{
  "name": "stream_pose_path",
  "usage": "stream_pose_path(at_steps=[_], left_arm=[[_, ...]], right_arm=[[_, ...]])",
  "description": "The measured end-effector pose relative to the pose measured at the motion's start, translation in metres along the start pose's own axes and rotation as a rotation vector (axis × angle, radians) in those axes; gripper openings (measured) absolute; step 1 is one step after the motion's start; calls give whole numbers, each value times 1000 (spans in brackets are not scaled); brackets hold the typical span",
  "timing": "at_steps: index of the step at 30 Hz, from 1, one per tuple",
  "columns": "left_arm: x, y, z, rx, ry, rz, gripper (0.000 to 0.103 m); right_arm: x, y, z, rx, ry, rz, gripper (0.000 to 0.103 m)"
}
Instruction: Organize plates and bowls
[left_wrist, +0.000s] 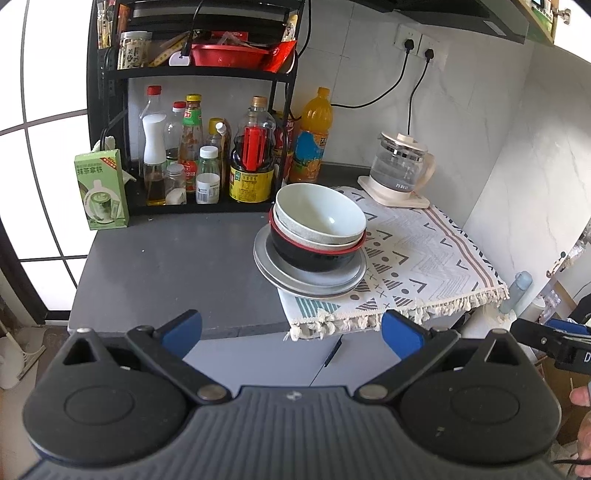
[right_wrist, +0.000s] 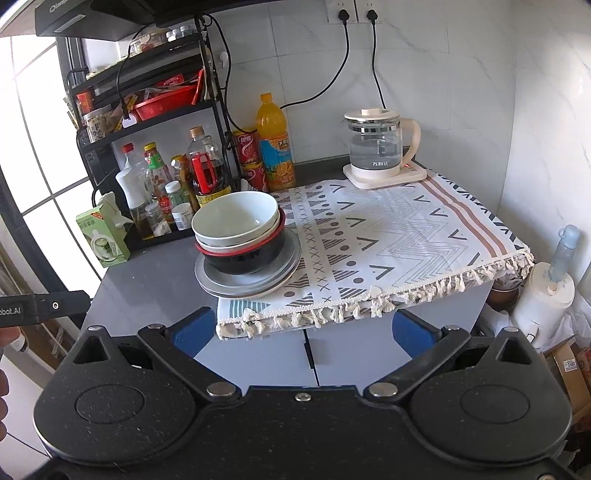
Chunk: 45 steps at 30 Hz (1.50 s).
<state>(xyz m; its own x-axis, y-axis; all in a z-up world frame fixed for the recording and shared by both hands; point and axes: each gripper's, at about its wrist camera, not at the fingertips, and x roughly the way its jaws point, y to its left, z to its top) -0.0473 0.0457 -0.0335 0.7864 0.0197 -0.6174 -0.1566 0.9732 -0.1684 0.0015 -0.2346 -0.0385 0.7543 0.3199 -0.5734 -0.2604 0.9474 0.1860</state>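
Both the left tool and right tool gape empty, well short of the stacked bowls on grey plates on the tabletop.

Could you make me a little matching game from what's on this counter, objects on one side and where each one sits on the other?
Things:
1. pale bowl
2. black bowl
3. glass kettle
4. green carton

Places:
A. on a cream base at the back of the patterned cloth
B. directly on the grey plates
C. top of the stack
D. on the dark counter beside the bottle rack

Pairs: 1-C, 2-B, 3-A, 4-D
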Motion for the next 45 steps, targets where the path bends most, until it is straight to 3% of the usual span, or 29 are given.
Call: stream_pose_path(at_steps=[45], left_arm=[[17,-12,5,5,6,-4,102]], right_arm=[[12,-2,7,-8,-5,-6,103]])
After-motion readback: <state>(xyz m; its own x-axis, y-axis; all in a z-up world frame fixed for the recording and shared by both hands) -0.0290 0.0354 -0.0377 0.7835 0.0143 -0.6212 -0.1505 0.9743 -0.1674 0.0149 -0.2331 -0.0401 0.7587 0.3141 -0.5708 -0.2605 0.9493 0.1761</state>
